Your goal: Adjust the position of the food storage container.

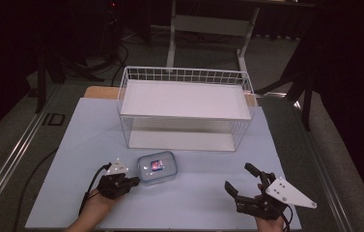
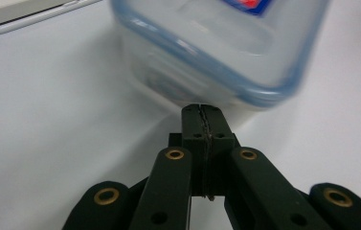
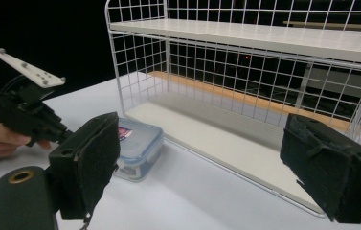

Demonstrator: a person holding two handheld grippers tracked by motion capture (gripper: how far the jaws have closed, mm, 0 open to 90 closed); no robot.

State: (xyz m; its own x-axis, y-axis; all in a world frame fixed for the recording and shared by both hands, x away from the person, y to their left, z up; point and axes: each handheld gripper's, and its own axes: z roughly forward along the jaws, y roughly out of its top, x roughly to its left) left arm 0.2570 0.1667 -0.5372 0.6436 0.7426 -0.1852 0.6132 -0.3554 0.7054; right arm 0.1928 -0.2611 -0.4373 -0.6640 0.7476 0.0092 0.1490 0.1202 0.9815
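Clear plastic with a blue-rimmed lid, the box (image 1: 157, 167) lies flat on the pale blue table (image 1: 203, 203), near our front edge and just ahead of the white wire rack (image 1: 185, 107). We see a small red and blue label on its lid. Our left gripper (image 1: 132, 182) sits at the box's left side, its jaws clenched together with nothing between them; in the left gripper view the closed tips (image 2: 202, 111) meet right at a rounded corner of the box (image 2: 216, 48), touching it or very nearly so, though we cannot tell which. Our right gripper (image 1: 240, 180) rests well apart on the right side of the table, its jaws spread wide and grasping nothing. In the right gripper view the two padded jaws frame the rack (image 3: 245, 81), and the box (image 3: 137, 148) shows just past the left pad, with the left gripper (image 3: 65, 135) reaching in behind it from the left.

Between the box and the rack's lower shelf we see only a narrow strip of bare table. The rack has an upper white shelf and wire mesh walls at its sides and back, while its front face toward us is open. Beyond the table, a pale desk frame (image 1: 208, 29) stands in the dark background.
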